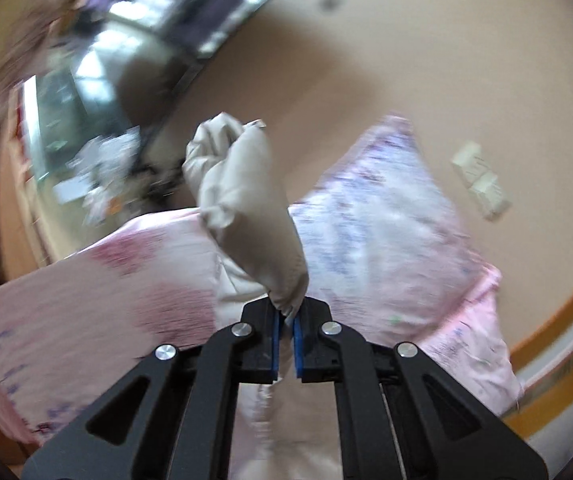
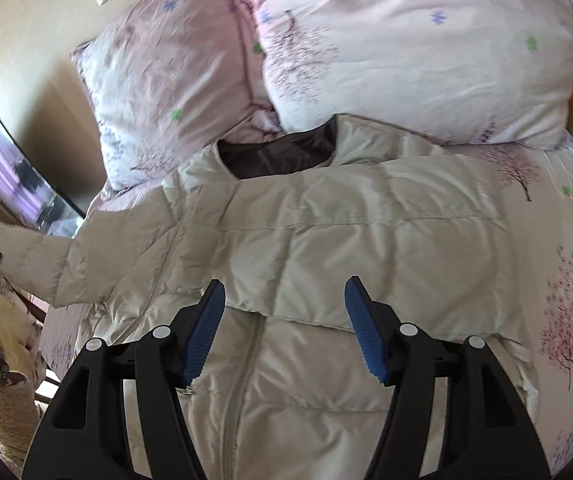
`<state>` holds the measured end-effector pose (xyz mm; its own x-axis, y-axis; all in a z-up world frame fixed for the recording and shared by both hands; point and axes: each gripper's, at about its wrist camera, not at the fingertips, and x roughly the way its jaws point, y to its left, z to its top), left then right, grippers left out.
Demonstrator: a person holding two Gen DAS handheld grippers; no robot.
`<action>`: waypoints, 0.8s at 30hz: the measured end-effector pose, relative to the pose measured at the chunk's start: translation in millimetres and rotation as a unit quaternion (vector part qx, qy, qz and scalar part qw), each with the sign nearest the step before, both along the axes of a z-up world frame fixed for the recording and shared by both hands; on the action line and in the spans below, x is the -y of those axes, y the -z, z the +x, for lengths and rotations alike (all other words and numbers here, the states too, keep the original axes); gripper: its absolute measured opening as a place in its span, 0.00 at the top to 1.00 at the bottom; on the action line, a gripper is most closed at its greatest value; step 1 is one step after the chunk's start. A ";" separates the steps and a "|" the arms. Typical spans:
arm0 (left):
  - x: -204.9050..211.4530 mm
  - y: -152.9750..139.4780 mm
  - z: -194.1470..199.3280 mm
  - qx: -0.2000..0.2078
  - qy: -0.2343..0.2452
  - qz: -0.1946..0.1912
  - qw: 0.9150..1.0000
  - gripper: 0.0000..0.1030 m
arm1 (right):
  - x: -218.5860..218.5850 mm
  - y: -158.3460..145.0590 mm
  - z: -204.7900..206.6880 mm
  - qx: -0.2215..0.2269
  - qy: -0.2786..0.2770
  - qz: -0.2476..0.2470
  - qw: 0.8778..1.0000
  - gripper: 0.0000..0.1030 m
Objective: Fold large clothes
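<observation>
The cream puffer jacket (image 2: 326,240) lies spread on the bed (image 2: 566,280), zipper side up, filling the centre and lower half of the right wrist frame. Its dark-lined collar opening (image 2: 278,156) points toward the top of the frame and touches the two pink floral pillows (image 2: 174,92) stacked against the wall.

The right gripper (image 2: 284,328) hangs over the jacket's middle with its fingers (image 2: 206,328) apart and nothing between them. The blue pads stand on either side of the zipper line, above a horizontal fold edge of the fabric.

The left gripper (image 1: 285,322) has its fingers together, clamped on the cuff end of the jacket sleeve (image 1: 246,208). In the right wrist frame this sleeve stretches out to the left edge, raised off the bed, with the left gripper just visible at its end.

At the right of the right wrist frame, bare floral bedding remains beside the jacket's edge. The left wrist frame is motion-blurred; beige wall fills its upper right.
</observation>
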<state>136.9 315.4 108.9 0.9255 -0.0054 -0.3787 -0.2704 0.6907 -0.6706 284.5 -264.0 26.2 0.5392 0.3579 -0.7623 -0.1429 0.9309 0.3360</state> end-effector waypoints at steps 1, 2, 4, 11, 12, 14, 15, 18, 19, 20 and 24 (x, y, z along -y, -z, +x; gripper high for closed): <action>16.0 -13.0 7.0 0.014 0.023 0.012 1.000 0.94 | 4.4 -0.4 -0.9 0.001 0.004 0.002 1.000 0.38; 27.6 -21.0 11.8 0.023 0.038 0.020 0.999 0.95 | 9.7 -0.9 -2.3 0.002 0.010 0.004 1.000 0.38; 58.6 -36.2 24.5 0.040 0.079 0.034 0.996 0.95 | 18.1 -1.9 -4.2 0.004 0.018 0.006 1.000 0.38; 175.4 -51.5 67.0 0.059 0.225 0.049 0.971 0.95 | 51.7 -4.5 -12.0 0.012 0.054 0.014 0.998 0.38; 187.4 -49.3 71.1 0.058 0.241 0.050 0.968 0.95 | 56.4 -4.0 -13.0 0.012 0.059 0.015 0.998 0.38; 222.9 -42.1 81.5 0.049 0.283 0.052 0.957 0.95 | 62.8 -2.8 -13.6 0.010 0.067 0.014 0.998 0.38; 239.4 -36.4 86.2 0.043 0.301 0.053 0.951 0.95 | 65.0 -1.9 -13.2 0.008 0.071 0.014 0.997 0.38; 285.8 -17.0 104.5 0.015 0.351 0.057 0.935 0.95 | 73.6 1.8 -12.5 0.004 0.081 0.016 0.997 0.38; 304.4 -6.9 110.9 0.000 0.367 0.062 0.928 0.95 | 76.0 3.0 -12.1 0.004 0.083 0.016 0.996 0.38; 319.5 1.5 114.8 -0.013 0.378 0.067 0.923 0.95 | 78.5 4.0 -11.7 0.003 0.087 0.016 0.996 0.38; 355.0 37.3 128.2 -0.068 0.405 0.080 0.908 0.95 | 85.4 8.6 -7.7 -0.002 0.095 0.019 0.995 0.38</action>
<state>265.0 -39.6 71.7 0.5871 -0.5991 -0.5444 0.2978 0.7852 -0.5430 276.8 -349.4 17.6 0.5970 0.2789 -0.7522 0.0359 0.9274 0.3724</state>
